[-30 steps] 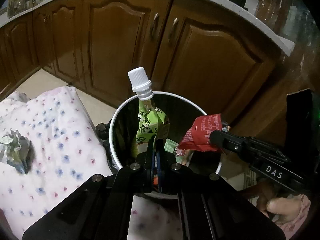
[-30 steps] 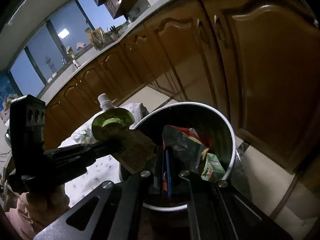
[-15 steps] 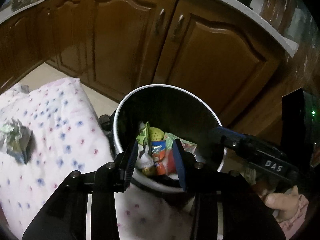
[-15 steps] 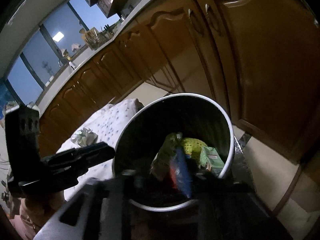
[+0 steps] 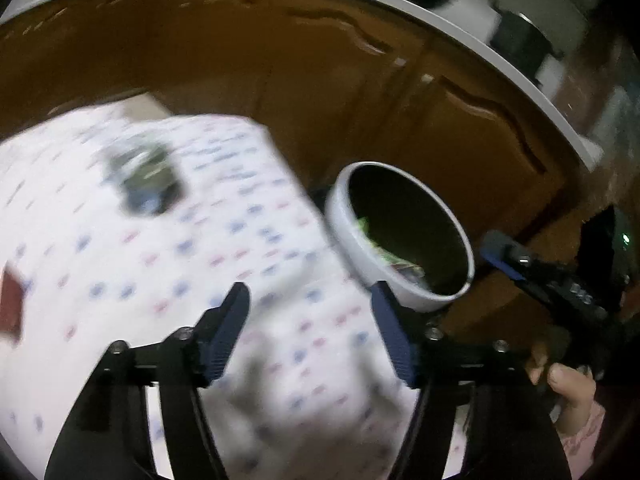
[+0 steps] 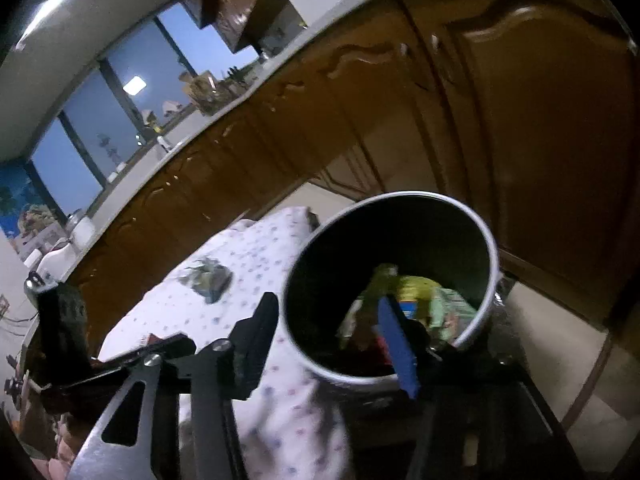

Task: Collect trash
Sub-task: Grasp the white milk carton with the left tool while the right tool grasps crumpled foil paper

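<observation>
A round white-rimmed trash bin (image 5: 352,236) (image 6: 494,256) stands beside the table and holds green, yellow and red wrappers (image 6: 416,292). My left gripper (image 5: 310,326) is open and empty above the dotted tablecloth (image 5: 200,264), left of the bin. My right gripper (image 6: 332,334) is open and empty at the bin's near rim. A crumpled silvery-green wrapper (image 5: 146,182) (image 6: 206,276) lies on the cloth. A dark red piece (image 5: 10,304) lies at the cloth's left edge. The left wrist view is blurred.
Brown kitchen cabinets (image 6: 540,128) under a grey counter (image 5: 440,36) stand close behind the bin. The right gripper's body (image 5: 560,292) shows at the right of the left wrist view. Tiled floor (image 6: 592,412) lies right of the bin.
Both grippers opened and dropped the green pouch and the red wrapper into the bin. The left gripper has swung left, over the tablecloth. The right gripper has drawn back a little.
</observation>
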